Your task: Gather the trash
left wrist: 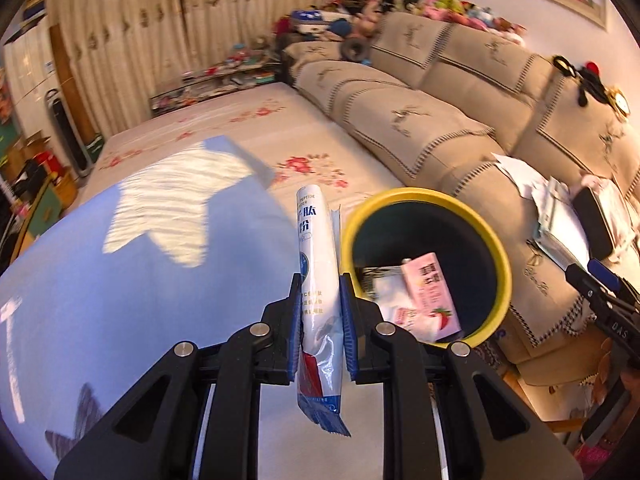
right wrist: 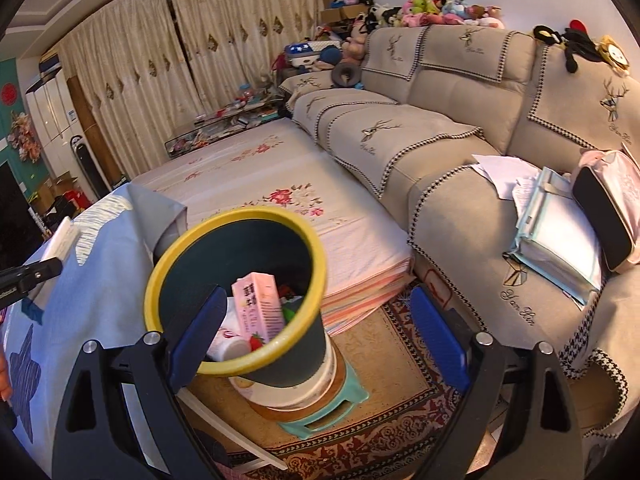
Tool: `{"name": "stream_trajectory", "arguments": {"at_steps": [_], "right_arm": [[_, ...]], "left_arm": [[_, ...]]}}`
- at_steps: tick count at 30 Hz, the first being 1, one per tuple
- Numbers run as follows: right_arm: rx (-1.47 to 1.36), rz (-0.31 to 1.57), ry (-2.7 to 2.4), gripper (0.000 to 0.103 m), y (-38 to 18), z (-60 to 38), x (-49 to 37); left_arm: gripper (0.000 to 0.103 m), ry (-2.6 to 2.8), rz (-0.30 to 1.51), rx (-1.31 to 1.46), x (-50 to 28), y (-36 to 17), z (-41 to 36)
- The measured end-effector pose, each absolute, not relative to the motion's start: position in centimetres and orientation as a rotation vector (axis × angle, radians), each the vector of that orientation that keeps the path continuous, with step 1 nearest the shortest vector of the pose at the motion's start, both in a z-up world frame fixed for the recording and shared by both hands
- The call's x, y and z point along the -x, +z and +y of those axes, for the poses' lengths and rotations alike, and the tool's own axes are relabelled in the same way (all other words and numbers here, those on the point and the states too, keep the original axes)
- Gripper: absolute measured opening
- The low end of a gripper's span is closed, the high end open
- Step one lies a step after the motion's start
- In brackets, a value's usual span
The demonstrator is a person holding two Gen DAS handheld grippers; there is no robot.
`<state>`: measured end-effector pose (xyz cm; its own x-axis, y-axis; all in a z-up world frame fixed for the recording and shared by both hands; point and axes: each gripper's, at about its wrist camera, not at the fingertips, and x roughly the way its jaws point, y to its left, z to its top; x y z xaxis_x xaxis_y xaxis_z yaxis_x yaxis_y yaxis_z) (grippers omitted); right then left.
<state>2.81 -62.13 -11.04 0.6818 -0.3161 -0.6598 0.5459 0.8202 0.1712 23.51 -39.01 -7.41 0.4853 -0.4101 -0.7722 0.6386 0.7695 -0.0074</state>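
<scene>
Two grippers: we see both.
Left gripper (left wrist: pixel 320 300): pinching a white sachet (left wrist: pixel 318 264) beside the bin (left wrist: pixel 496 248).
Right gripper (right wrist: pixel 316 320): spread, empty.

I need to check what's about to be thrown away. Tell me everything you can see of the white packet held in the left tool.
The white packet is a long, glossy plastic sachet with blue printing, including Chinese characters and the word PEPTIDE near its top, a red patch lower down and a blue crimped bottom edge. It looks crumpled and flattened. It stands nearly upright, pinched at mid-length by the left tool, whose blue pads touch both sides. Its top rises beside the yellow-rimmed bin, not yet over the opening.
</scene>
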Motion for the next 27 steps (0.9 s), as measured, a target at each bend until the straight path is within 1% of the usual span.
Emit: {"name": "stream_trajectory", "arguments": {"at_steps": [7,9,10,11,12,13,14,15,16,17,21,24,27], "right_arm": [[-0.400,0.665,-0.514,0.088,-11.8,-63.6,-1.6],[-0.404,0.666,-0.522,0.088,-11.9,-63.8,-1.5],[-0.404,0.666,-0.526,0.088,-11.9,-64.0,-1.4],[-0.405,0.666,-0.532,0.088,-12.0,-64.1,-1.2],[-0.407,0.665,-0.539,0.088,-12.0,-64.2,-0.9],[-0.407,0.664,-0.548,0.088,-12.0,-64.2,-0.7],[-0.406,0.665,-0.558,0.089,-12.0,-64.2,-0.5],[-0.405,0.667,-0.566,0.089,-12.1,-64.3,-0.3],[-0.405,0.671,-0.572,0.089,-12.1,-64.4,-0.1],[-0.408,0.676,-0.573,0.089,-12.2,-64.4,0.0],[-0.405,0.685,-0.547,0.089,-11.9,-63.4,0.0],[-0.386,0.679,-0.514,0.089,-11.2,-61.7,0.0],[-0.358,0.669,-0.467,0.089,-9.9,-59.2,-0.5]], "left_arm": [[0.018,-0.768,0.889,-0.365,-22.1,-9.3,-48.7],[0.019,-0.786,0.901,-0.375,-22.3,-10.1,-50.7],[0.021,-0.797,0.911,-0.378,-22.3,-10.6,-51.7],[0.026,-0.799,0.917,-0.381,-22.4,-11.0,-52.3],[0.028,-0.797,0.921,-0.384,-22.5,-11.4,-53.2],[0.035,-0.796,0.922,-0.386,-22.6,-11.7,-53.7],[0.055,-0.796,0.924,-0.389,-22.9,-12.1,-54.1],[0.067,-0.791,0.918,-0.391,-23.0,-12.2,-54.6],[0.084,-0.780,0.906,-0.388,-23.0,-12.3,-54.6],[0.088,-0.773,0.896,-0.384,-23.1,-12.3,-54.6],[0.090,-0.762,0.897,-0.359,-23.1,-11.5,-52.5],[0.093,-0.746,0.871,-0.307,-22.3,-9.5,-48.2],[0.098,-0.681,0.797,-0.268,-20.8,-6.6,-41.8]]}}
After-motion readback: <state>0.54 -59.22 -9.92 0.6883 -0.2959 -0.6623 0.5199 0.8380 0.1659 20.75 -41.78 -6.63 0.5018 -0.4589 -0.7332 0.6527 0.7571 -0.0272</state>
